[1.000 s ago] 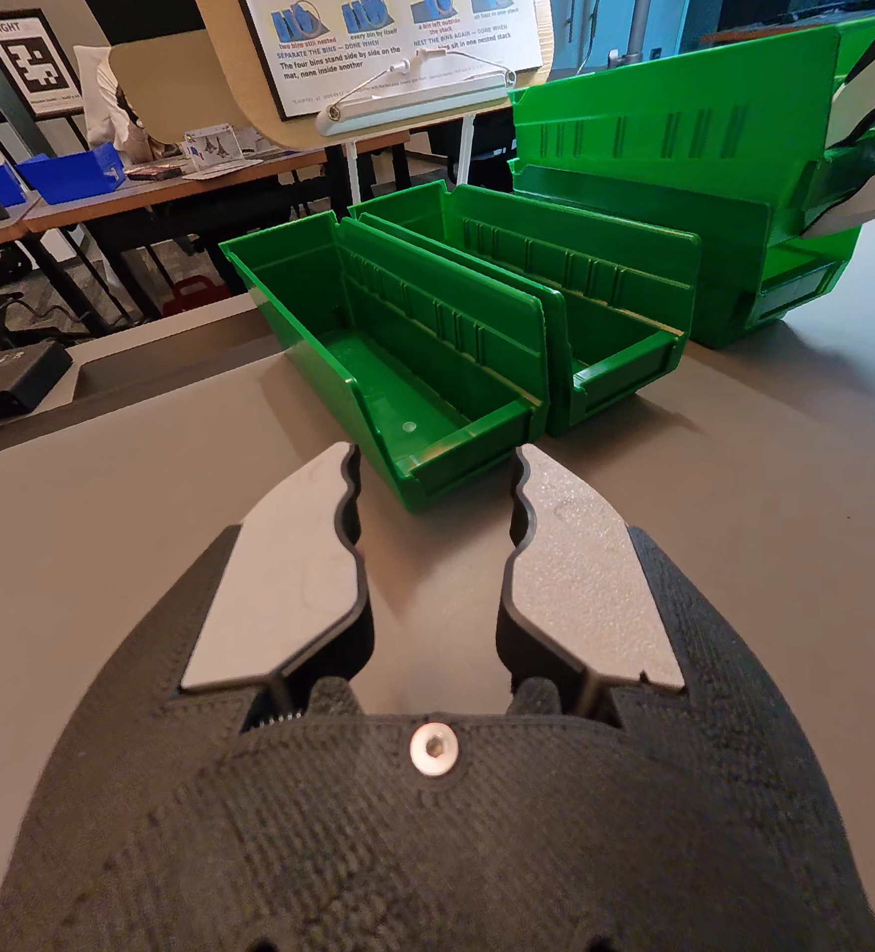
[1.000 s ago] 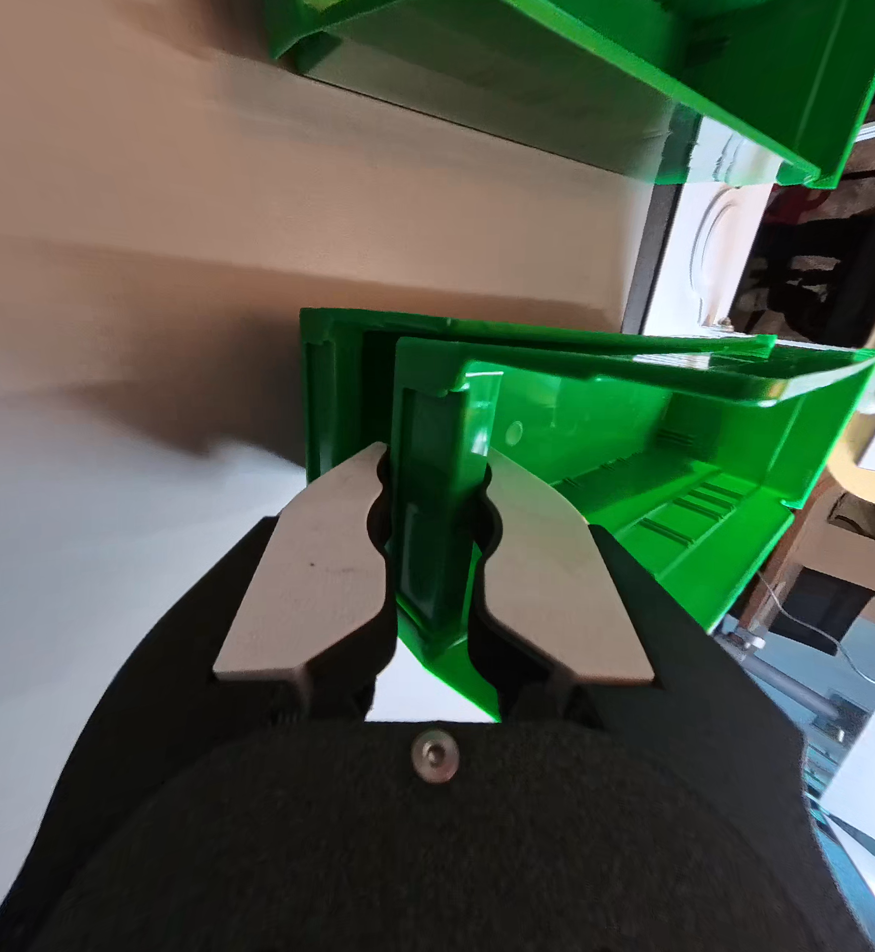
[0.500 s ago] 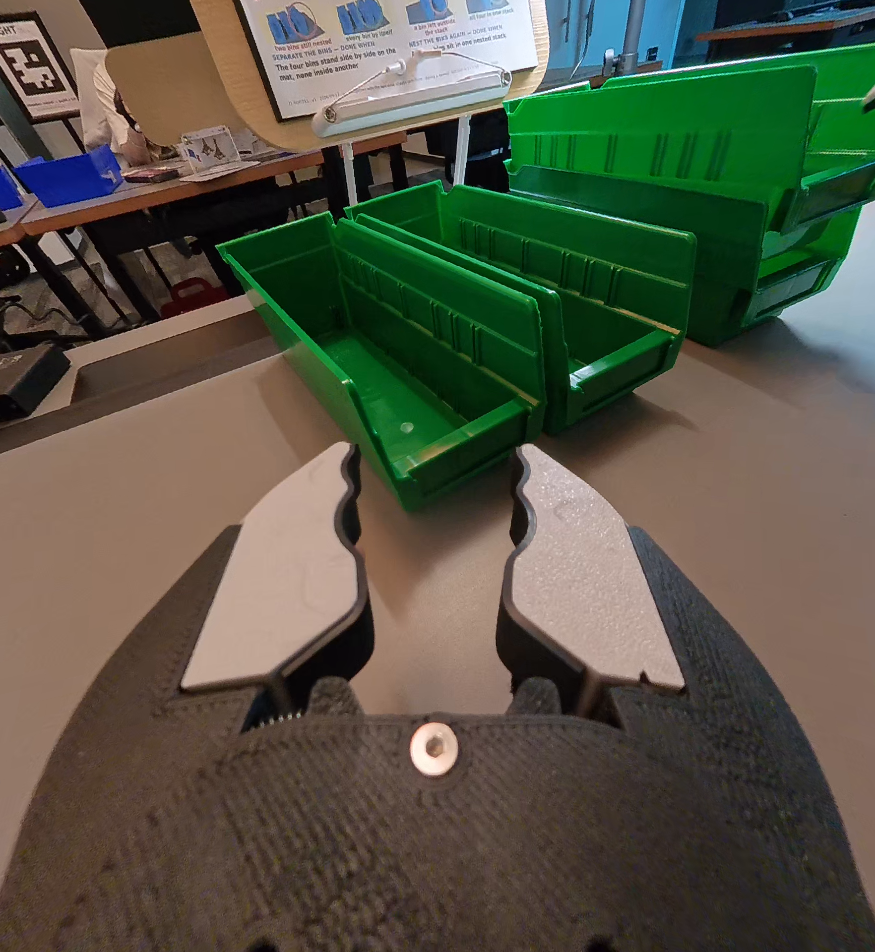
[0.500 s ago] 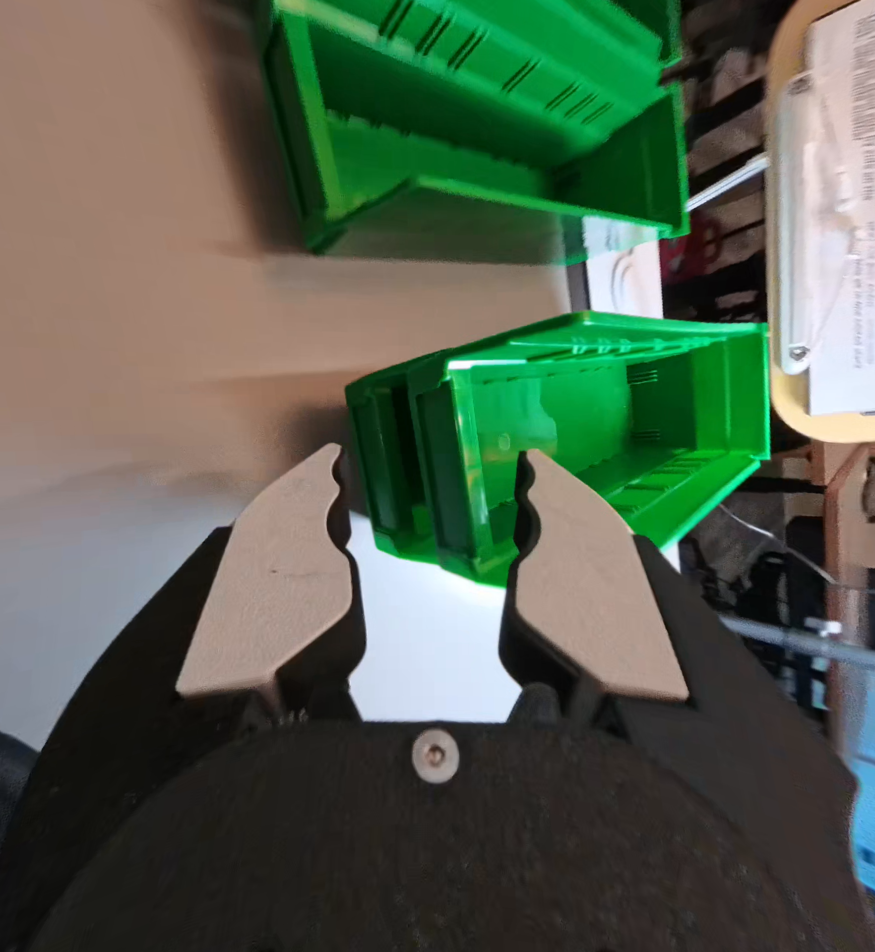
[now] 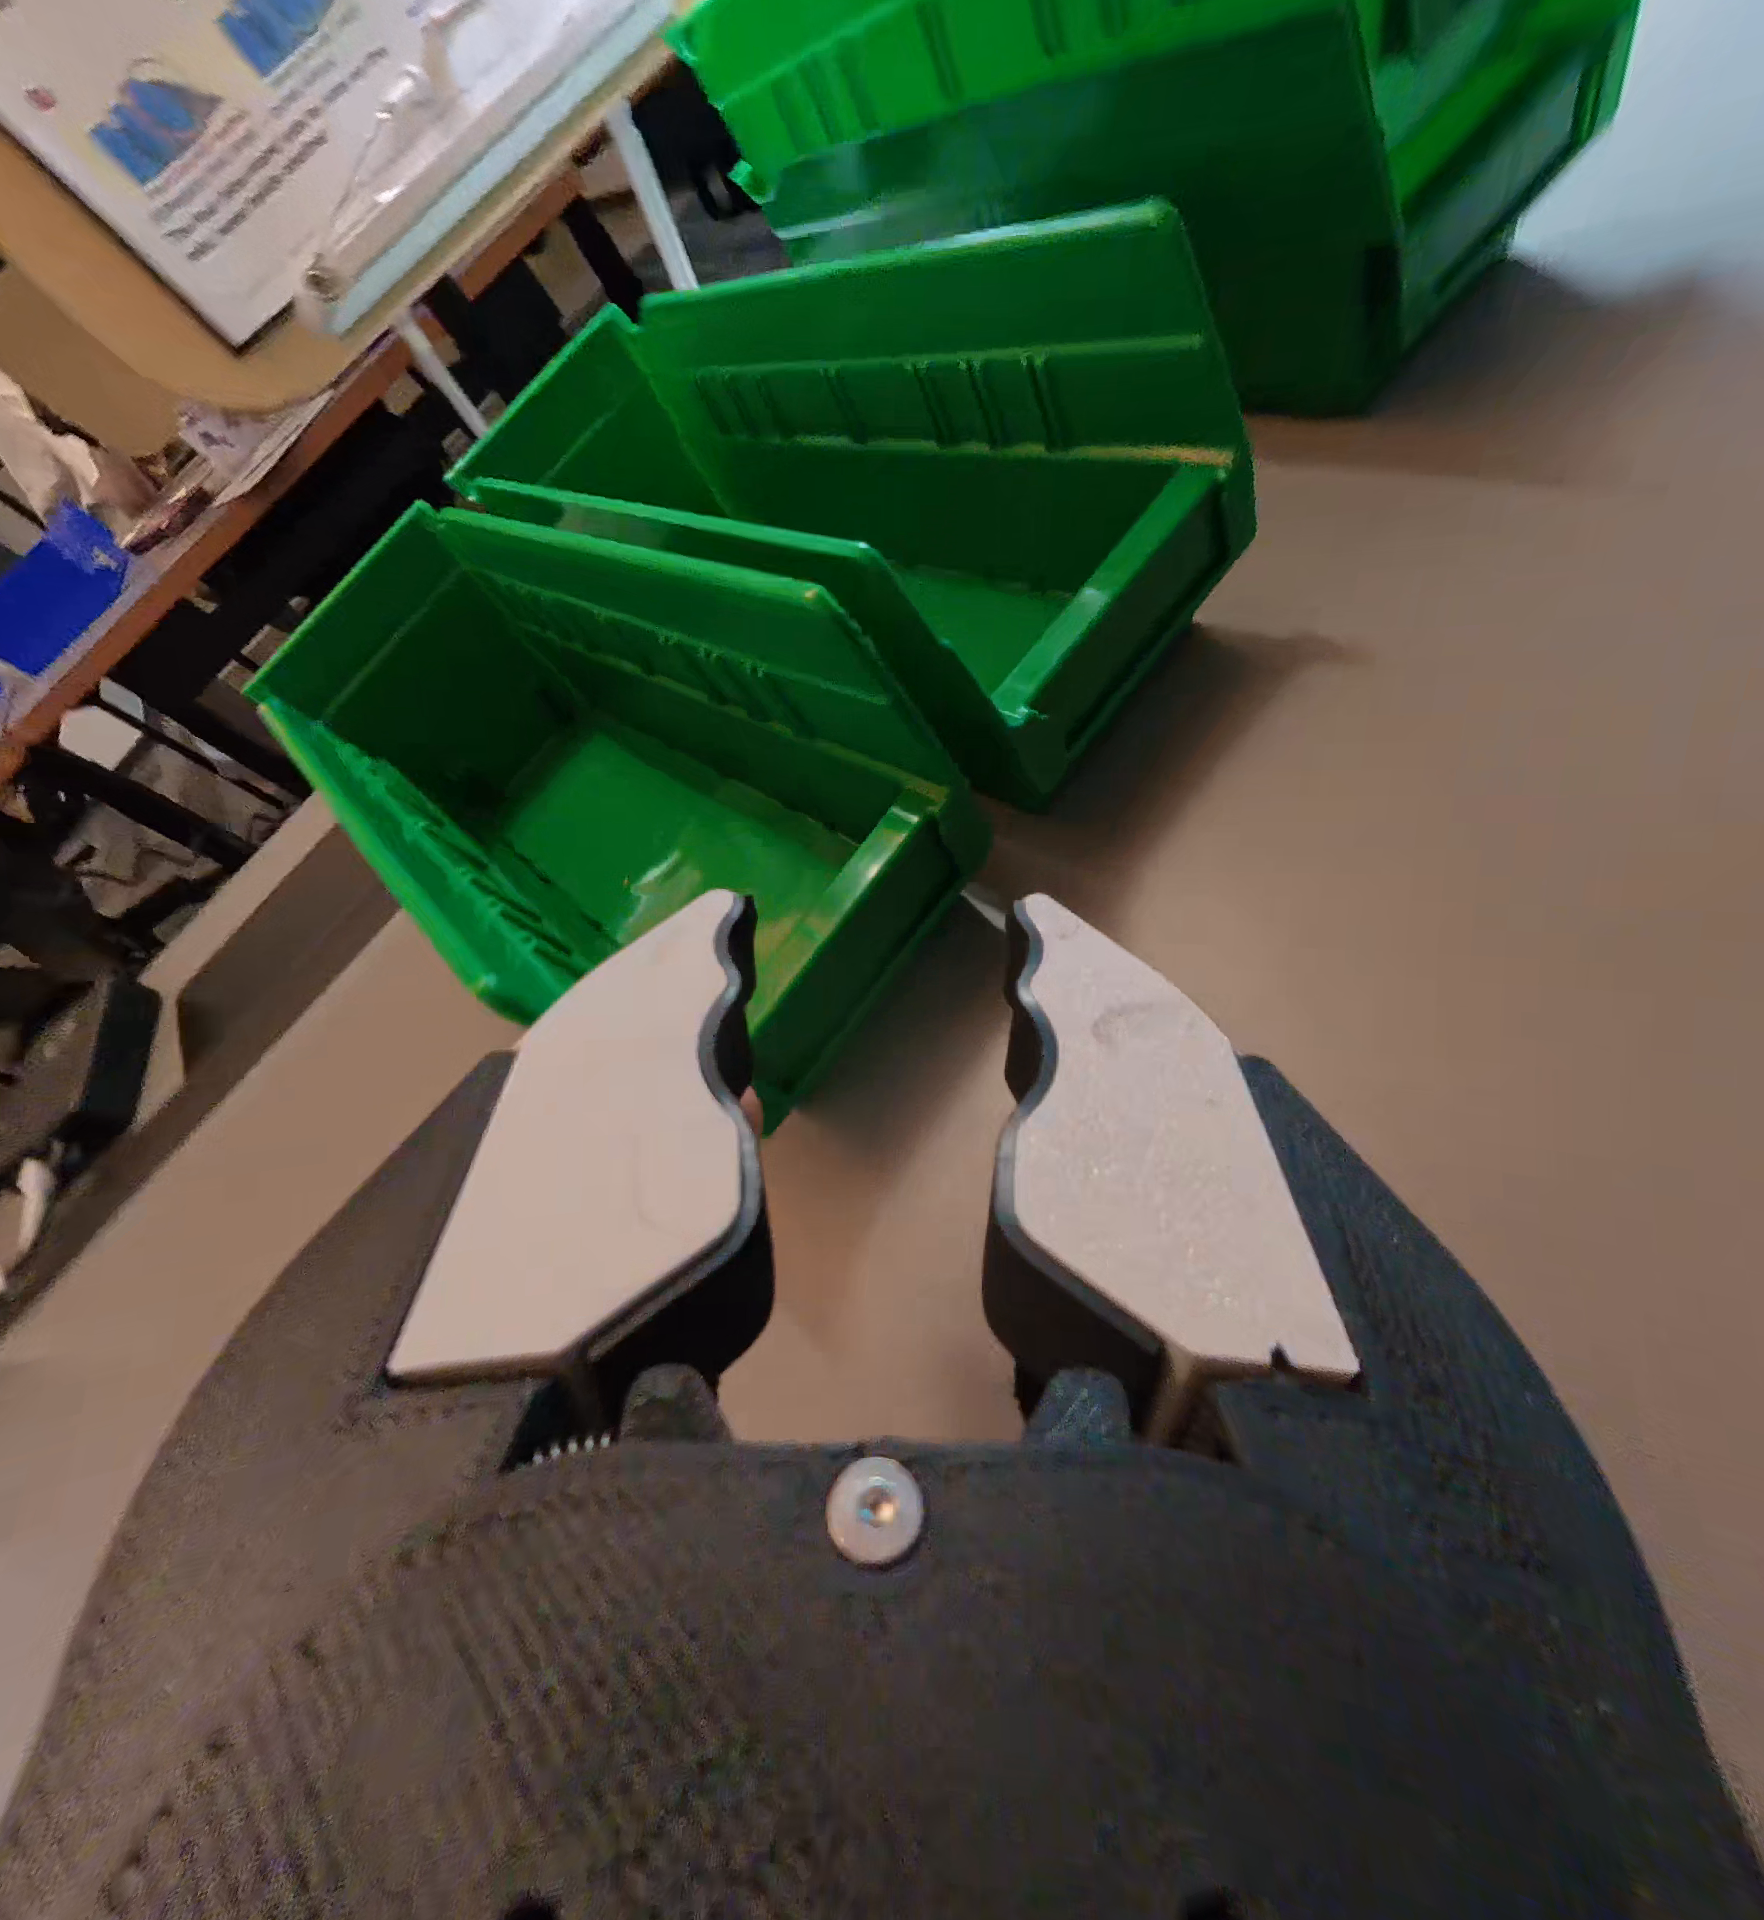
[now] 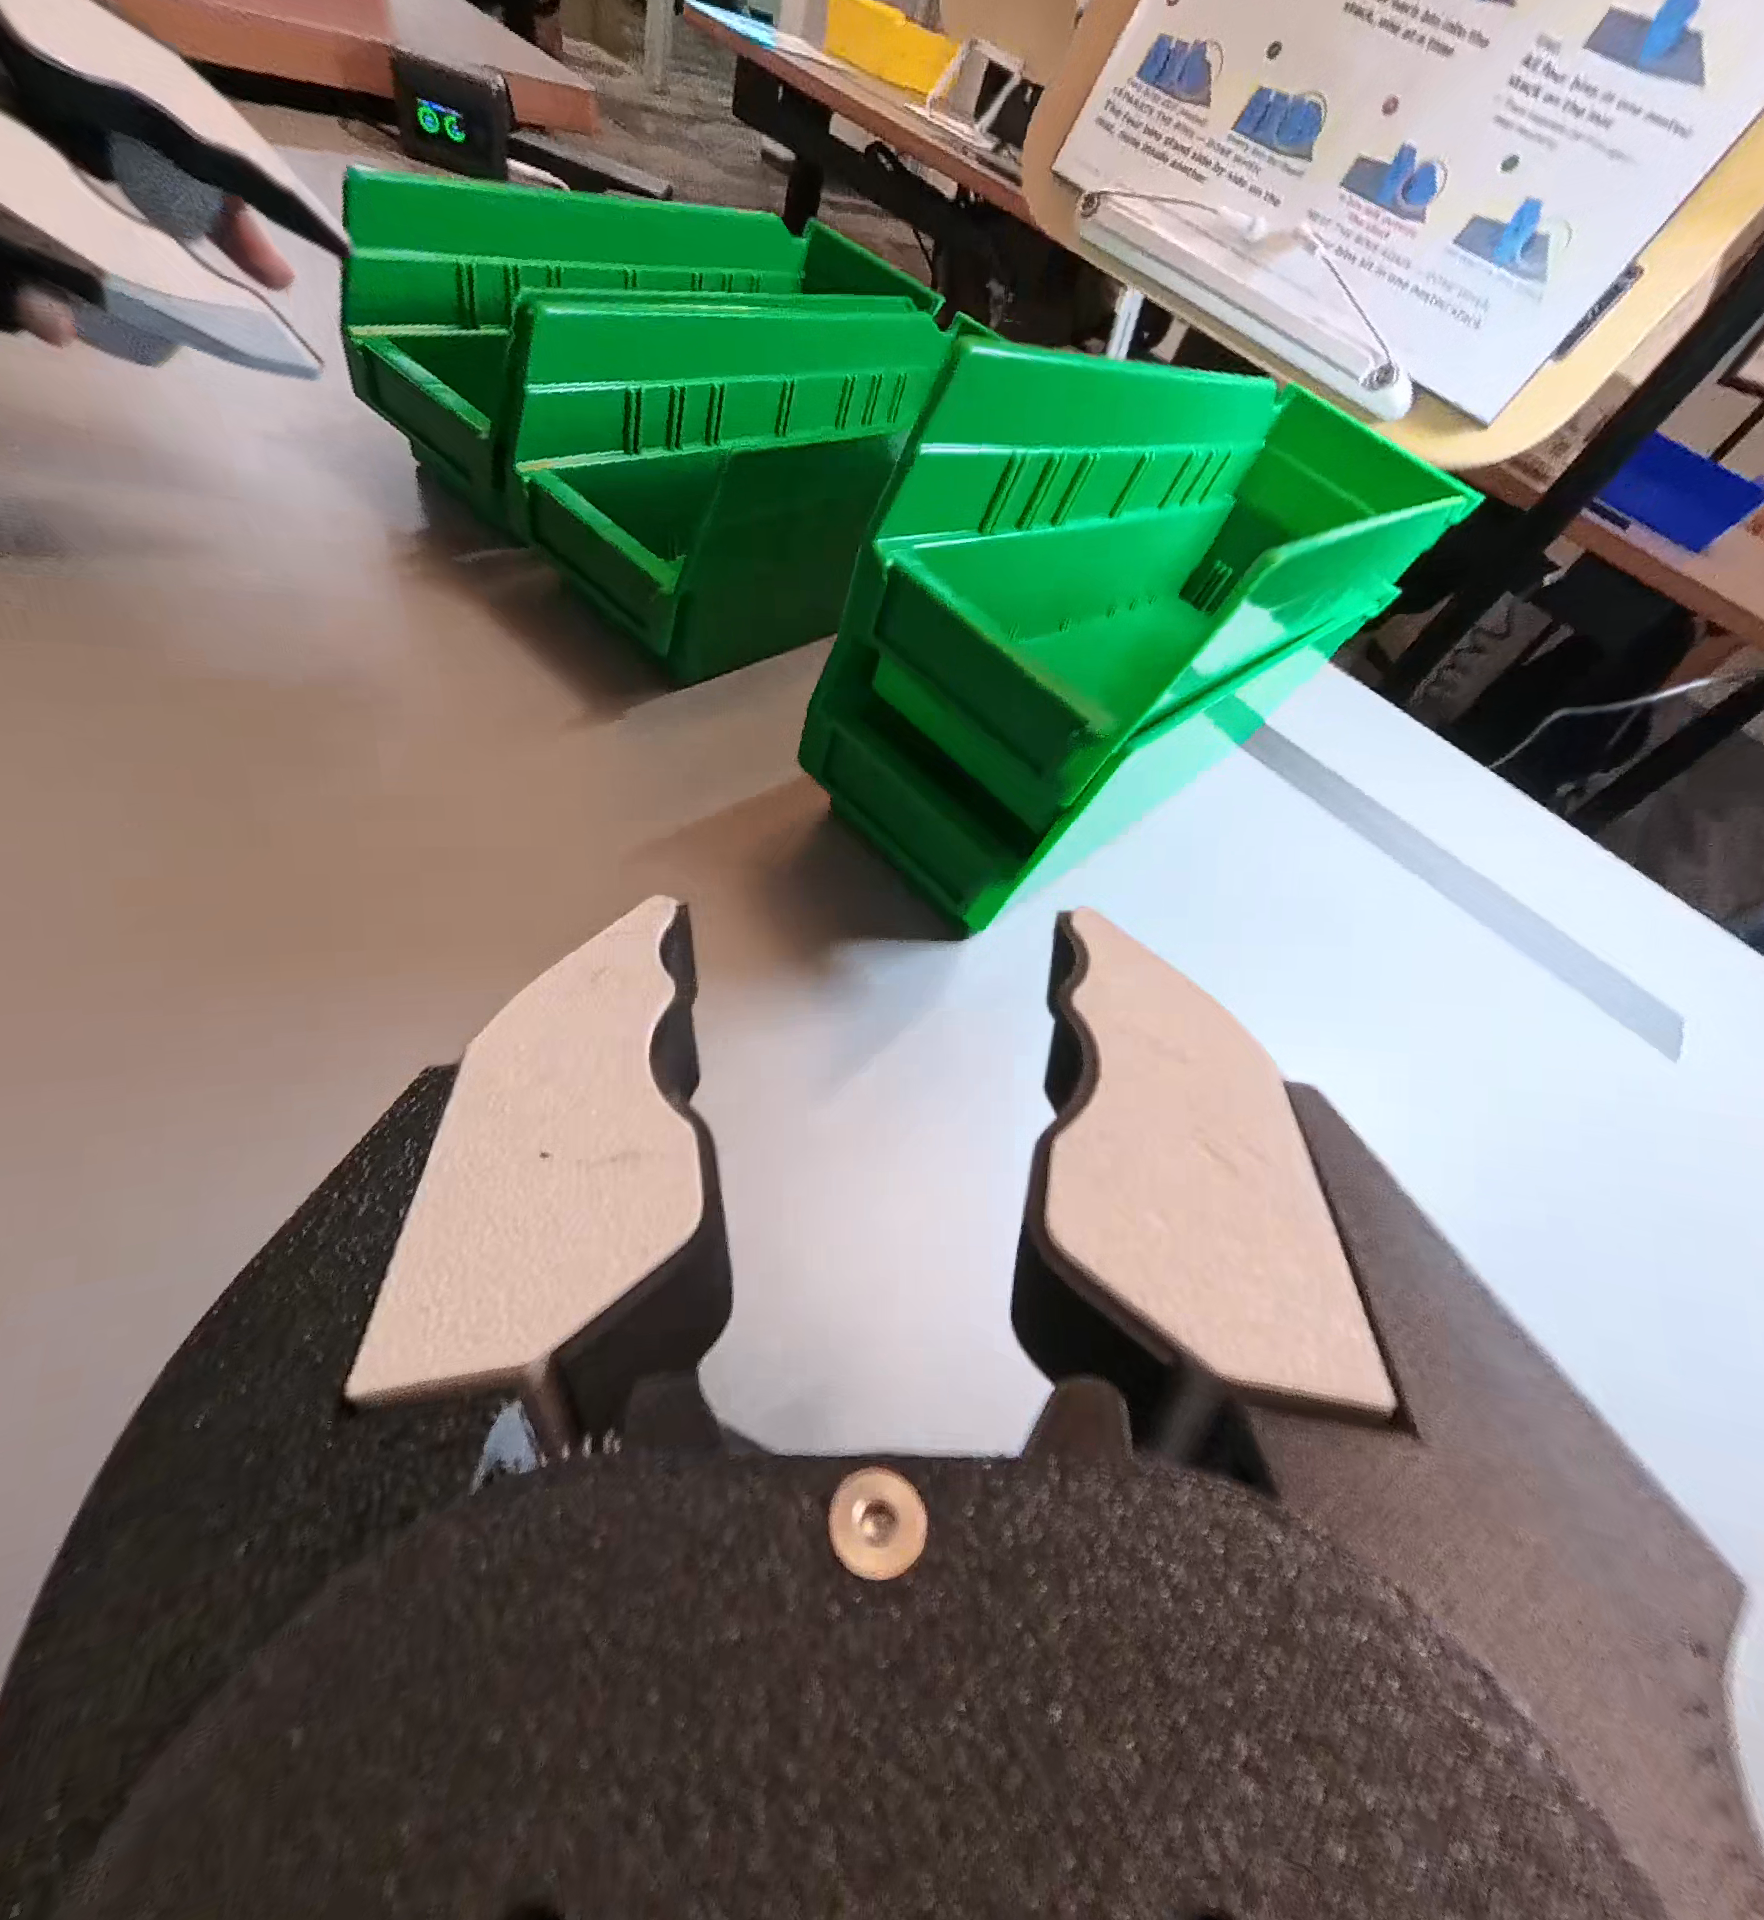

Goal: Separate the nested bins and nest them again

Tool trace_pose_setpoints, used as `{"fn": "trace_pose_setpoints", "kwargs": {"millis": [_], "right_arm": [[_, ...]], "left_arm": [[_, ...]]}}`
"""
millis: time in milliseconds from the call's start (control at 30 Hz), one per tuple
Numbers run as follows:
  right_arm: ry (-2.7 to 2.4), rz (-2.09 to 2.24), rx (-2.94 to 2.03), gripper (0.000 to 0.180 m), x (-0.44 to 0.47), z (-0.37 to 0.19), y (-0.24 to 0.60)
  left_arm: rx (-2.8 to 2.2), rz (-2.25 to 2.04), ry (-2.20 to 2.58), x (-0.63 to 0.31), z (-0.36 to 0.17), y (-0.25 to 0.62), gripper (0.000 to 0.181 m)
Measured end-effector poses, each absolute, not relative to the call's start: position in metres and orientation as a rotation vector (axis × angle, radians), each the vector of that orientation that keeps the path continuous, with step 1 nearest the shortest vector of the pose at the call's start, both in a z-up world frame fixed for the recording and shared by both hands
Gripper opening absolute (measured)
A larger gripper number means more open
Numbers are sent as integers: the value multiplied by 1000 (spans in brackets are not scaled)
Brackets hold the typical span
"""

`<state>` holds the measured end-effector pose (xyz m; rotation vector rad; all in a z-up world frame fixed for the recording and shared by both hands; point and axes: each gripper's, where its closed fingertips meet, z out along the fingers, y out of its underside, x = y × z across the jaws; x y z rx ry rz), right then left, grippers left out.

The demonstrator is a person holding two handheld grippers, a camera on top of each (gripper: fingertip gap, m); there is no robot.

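While both sets of jaws stand released and empty, the left gripper (image 5: pixel 873 997) sits nearest the single green bin (image 5: pixel 587 769), its long axis running away ahead-left; the right gripper (image 6: pixel 873 1023) faces the nested pair (image 6: pixel 1065 644) ahead-right.

The left tongs (image 5: pixel 878 925) gape, fingers apart and holding nothing, angled downward. The right tongs (image 6: pixel 873 925) gape wider, also empty. In the right wrist view the left tongs show far off at upper left, gripped by a hand (image 6: pixel 244 244).

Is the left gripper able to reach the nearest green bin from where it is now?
Probably yes: the left gripper is open, the nearest green bin sits directly ahead, and nothing lies between them.
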<state>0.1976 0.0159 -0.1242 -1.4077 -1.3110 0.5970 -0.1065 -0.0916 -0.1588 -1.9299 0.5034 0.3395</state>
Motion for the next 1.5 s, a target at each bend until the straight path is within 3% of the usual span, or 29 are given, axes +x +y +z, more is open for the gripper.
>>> {"fn": "trace_pose_setpoints", "kwargs": {"millis": [433,933,1267,1500], "right_arm": [[-1273,672,-1418,63,205,-136,2],[-1337,647,-1400,60,181,-146,3],[-1306,628,-1412,59,184,-148,8],[-1262,619,-1428,60,184,-147,15]], "left_arm": [[-2233,591,865,-130,-214,-48,58],[-2125,753,950,-139,-212,-48,33],[-2041,691,815,-131,-172,-59,30],[-1901,775,827,-113,-94,-54,30]]}}
